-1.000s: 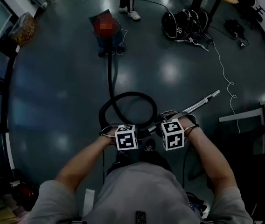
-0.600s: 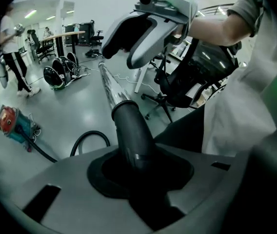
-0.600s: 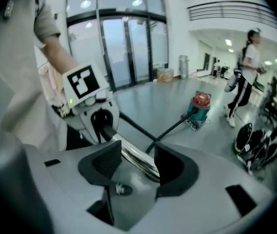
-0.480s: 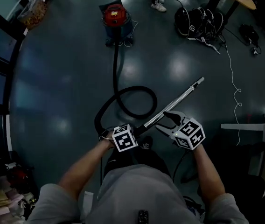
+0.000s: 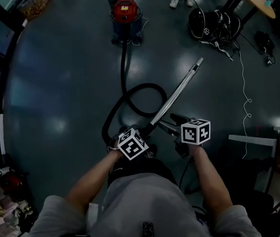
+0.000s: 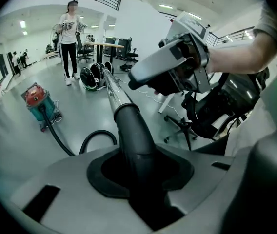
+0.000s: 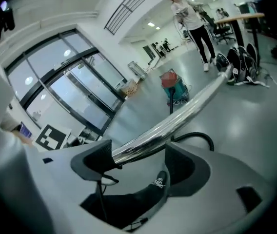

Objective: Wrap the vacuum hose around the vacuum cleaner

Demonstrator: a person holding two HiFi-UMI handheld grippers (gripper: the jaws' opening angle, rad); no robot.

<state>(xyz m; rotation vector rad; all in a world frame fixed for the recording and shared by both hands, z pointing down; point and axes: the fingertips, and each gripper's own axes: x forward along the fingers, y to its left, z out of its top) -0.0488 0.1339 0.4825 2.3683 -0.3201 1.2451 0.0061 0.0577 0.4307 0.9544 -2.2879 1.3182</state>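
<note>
Left gripper clamps the black curved hose handle. Right gripper, jaws just opened wide, loosely straddles the chrome wand. The black hose loops across the floor to the far red canister vacuum. Black bags lie far right.

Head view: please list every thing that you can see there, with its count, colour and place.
vacuum cleaner: 1, red top on blue body, top centre
vacuum hose: 1, black, runs from the cleaner and loops on the floor, centre
wand: 1, silver with black handle end, slanting right of the loop
bags or cases: count unclear, black, top right
cable: 1, white, on the floor at right
table: 1, wooden top, top right corner
other person: 1, only legs and white shoes, top edge
left gripper: 1, grey, shut on the wand's black handle
right gripper: 1, grey, open, jaws just opened wider; wand at their tips, not gripped
</note>
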